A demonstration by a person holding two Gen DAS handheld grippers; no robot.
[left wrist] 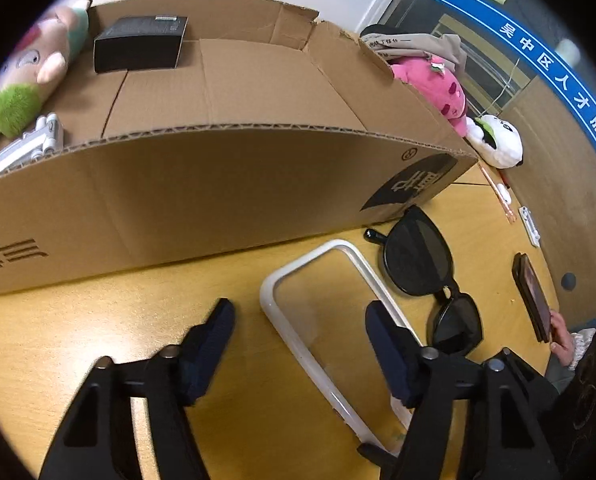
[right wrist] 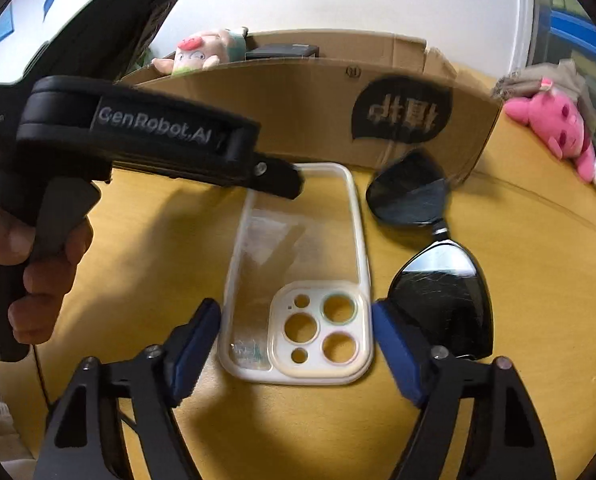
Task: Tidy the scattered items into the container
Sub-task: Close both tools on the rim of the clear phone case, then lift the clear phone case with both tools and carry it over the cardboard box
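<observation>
Blue-padded fingers of the right hand-held gripper (right wrist: 296,346) fill the bottom of the right wrist view, standing wide on either side of the camera-hole end of a clear phone case (right wrist: 298,276) with a white rim; whether the pads touch its rim cannot be told. That case lies flat on the yellow bench (right wrist: 538,300), near the front wall of the cardboard box (left wrist: 218,184).

Only the right wrist view shows the left hand-held gripper (right wrist: 294,184) from outside: a hand (right wrist: 38,264) grips its handle at the left, and the body reaches in across the bench, tilted down, with its tip over the far end of the case. The camera holes show only in this view.

From the left wrist view the left hand-held gripper's fingers stand part open. The right-side finger (left wrist: 390,354) lies over the case's long rim, the other over bare bench beside it, so one corner of the case sits between them. Only this view looks into the box, where a plush doll (left wrist: 34,72), a black box (left wrist: 140,44) and a white plastic piece (left wrist: 26,148) lie. It alone shows a dark phone (left wrist: 534,296) held by another hand (left wrist: 562,336) at the bench's right edge.

Black sunglasses (right wrist: 430,256) lie just beside the case, on the side towards the bench's right edge. A pink plush toy (right wrist: 554,128) sits past the box's right corner.
</observation>
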